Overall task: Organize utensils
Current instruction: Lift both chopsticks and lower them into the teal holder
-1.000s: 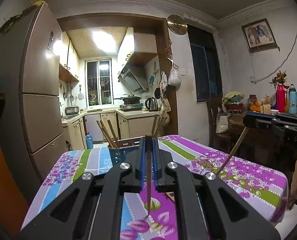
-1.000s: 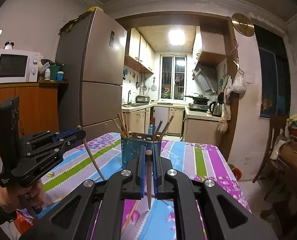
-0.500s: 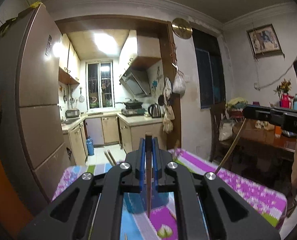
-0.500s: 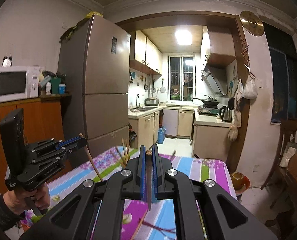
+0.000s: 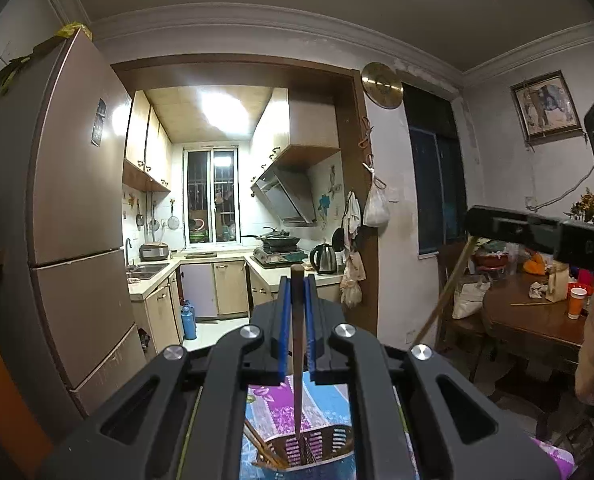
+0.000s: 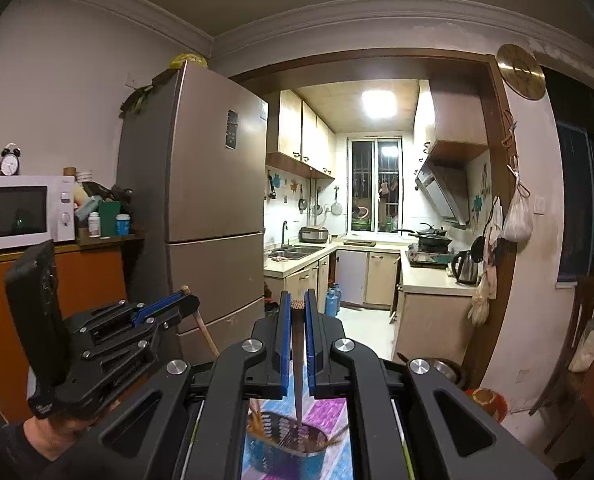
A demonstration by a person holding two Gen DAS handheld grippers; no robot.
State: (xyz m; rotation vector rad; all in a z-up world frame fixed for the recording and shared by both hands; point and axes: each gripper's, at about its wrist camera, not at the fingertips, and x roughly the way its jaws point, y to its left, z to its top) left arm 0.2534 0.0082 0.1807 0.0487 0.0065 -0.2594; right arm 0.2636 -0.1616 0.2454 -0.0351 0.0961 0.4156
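Chopsticks are what I am gripping, one in each claw. My left gripper (image 5: 297, 292) is pinching a dark brown chopstick (image 5: 296, 360) between its blue pads, the jaws nearly together, and the stick is hanging tip-down, its point just over the blue utensil holder (image 5: 309, 456) that is standing on the flowered tablecloth (image 5: 273, 400) far below. My right gripper (image 6: 295, 308) is squeezing a second chopstick (image 6: 297, 364) the same way, upright, blunt end up, sharp end pointing into the same holder (image 6: 285, 452), where a few other wooden sticks are leaning against the left rim. Both claws are pointing roughly level toward the kitchen doorway, with the brown refrigerator (image 6: 213, 216) standing beside it. Seen from my right camera, my left hand (image 6: 57, 436) is clutching its tool low on the left side. Seen from my left camera, the right tool is reaching in from the right edge, its chopstick slanting down and to the left.
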